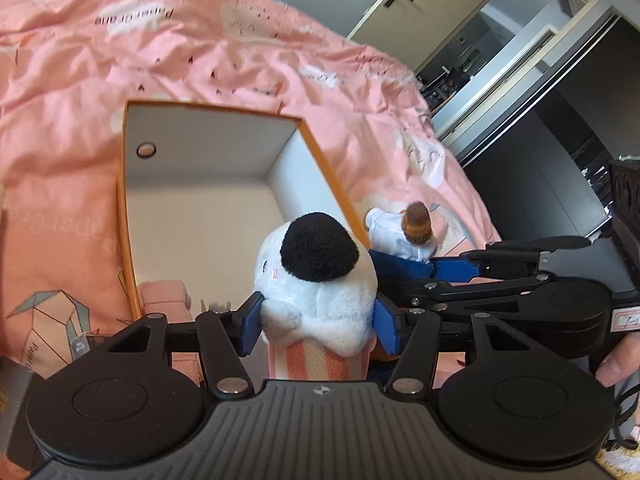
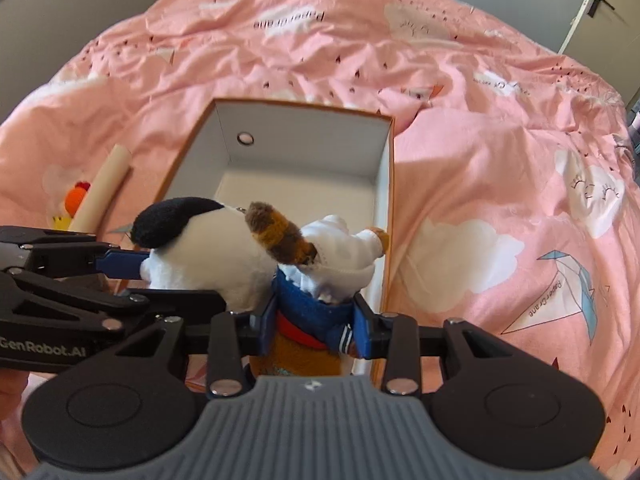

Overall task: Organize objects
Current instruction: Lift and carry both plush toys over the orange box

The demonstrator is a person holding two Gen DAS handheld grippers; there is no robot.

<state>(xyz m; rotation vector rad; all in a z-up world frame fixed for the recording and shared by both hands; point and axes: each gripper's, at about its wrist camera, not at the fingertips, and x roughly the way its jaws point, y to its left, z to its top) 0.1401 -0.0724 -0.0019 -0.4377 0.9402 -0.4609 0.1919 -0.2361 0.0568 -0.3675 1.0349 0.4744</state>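
The left wrist view looks down over a bed covered by a pink duvet (image 1: 80, 80) printed with clouds and paper cranes, on which an open orange box (image 1: 124, 216) with a white inside and a round hole in its far wall lies. The left hand-held gripper (image 1: 318, 320) has its blue pads pressed against both sides of a white plush toy (image 1: 320, 300) with a black patch on its head and a pink-and-white striped lower body; the toy is held upright above the near end of the box. Just to the right, over the box's right wall, the right hand-held gripper (image 1: 404, 268) carries a small doll (image 1: 404, 236) with brown hair and a white top. A thumb (image 1: 616, 364) shows at the right edge. In the right wrist view, the right hand-held gripper (image 2: 314, 320) is clamped at a narrower width on the doll (image 2: 320, 280), its pads on the blue garment around the doll's middle, with the doll's head leaning left against the plush toy (image 2: 208, 256). The doll hangs over the near right corner of the box (image 2: 390, 200). Left of the box, on the duvet (image 2: 480, 140), lie a pale rolled tube (image 2: 104, 188) and a small orange and yellow toy (image 2: 72, 208), touching each other.
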